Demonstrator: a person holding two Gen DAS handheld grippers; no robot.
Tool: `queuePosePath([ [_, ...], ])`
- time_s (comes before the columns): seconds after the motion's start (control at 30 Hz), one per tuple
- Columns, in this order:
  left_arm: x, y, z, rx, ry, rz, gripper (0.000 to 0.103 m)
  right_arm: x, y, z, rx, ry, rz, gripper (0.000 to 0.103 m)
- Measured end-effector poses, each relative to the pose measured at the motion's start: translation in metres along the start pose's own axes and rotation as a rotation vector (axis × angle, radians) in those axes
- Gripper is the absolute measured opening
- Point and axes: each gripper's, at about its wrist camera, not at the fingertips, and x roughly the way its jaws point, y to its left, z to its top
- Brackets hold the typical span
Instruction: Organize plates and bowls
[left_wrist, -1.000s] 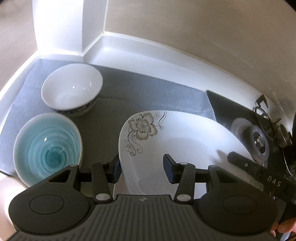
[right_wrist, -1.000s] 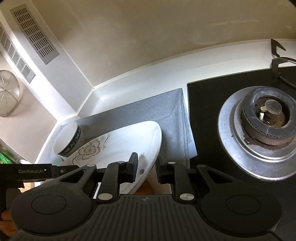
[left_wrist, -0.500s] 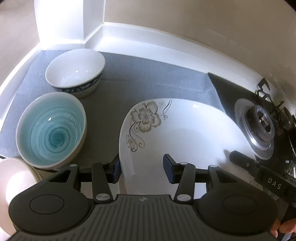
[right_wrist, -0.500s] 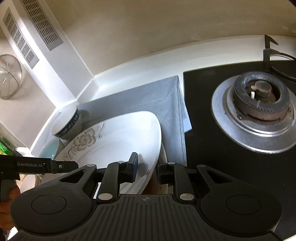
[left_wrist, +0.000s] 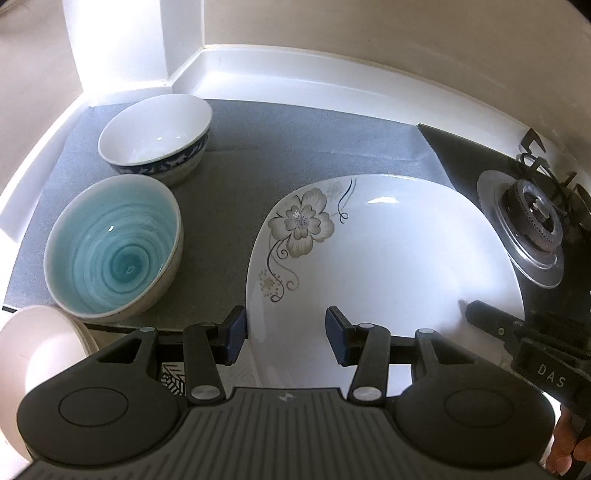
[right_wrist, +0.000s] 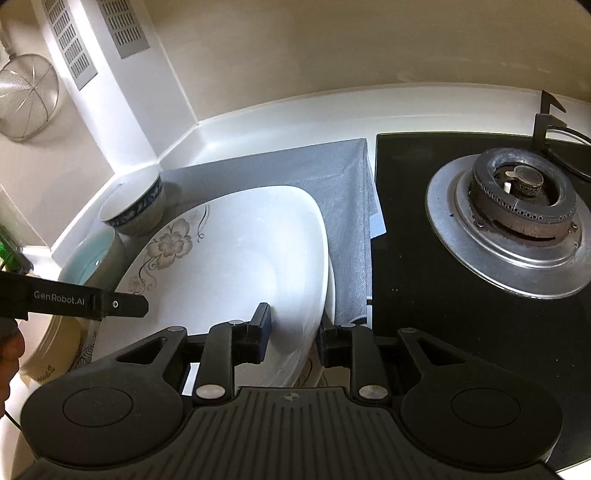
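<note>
A large white plate with a flower print (left_wrist: 388, 258) is held above the grey mat (left_wrist: 280, 140). My left gripper (left_wrist: 284, 334) straddles its left rim with the jaws wide; contact is unclear. My right gripper (right_wrist: 293, 338) is shut on the plate's right rim (right_wrist: 314, 295), and the plate (right_wrist: 240, 258) tilts. A turquoise bowl (left_wrist: 114, 251) and a white bowl with a blue band (left_wrist: 155, 136) stand on the mat at the left. Both bowls show in the right wrist view, the turquoise one (right_wrist: 88, 264) and the banded one (right_wrist: 133, 210).
A black hob with a gas burner (right_wrist: 517, 199) lies right of the mat. A pale bowl (left_wrist: 37, 354) and a patterned dish (left_wrist: 173, 376) sit under my left gripper. More dishes (right_wrist: 55, 350) lie at the lower left. White wall edging (left_wrist: 332, 74) bounds the back.
Both grippers have pulled back and up with the plate. The bowls and burner now sit lower and farther into view. The plate has lifted off the mat.
</note>
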Motion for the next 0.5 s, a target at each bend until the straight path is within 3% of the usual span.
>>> queuePosePath([
  [0.3,-0.014,0.001,-0.004,0.000,-0.018,-0.025,0.054,-0.002,0.014,0.004,-0.089,0.035,-0.041,0.036],
  [0.33,-0.016,0.001,-0.004,0.002,-0.024,-0.025,0.057,-0.003,0.014,0.005,-0.087,0.035,-0.044,0.039],
  [0.4,-0.019,0.002,-0.004,0.002,-0.031,-0.020,0.061,-0.005,0.015,0.006,-0.102,0.021,-0.089,0.056],
  [0.5,-0.020,0.005,-0.004,-0.008,-0.029,-0.017,0.063,-0.011,0.016,0.011,-0.126,-0.016,-0.110,0.057],
])
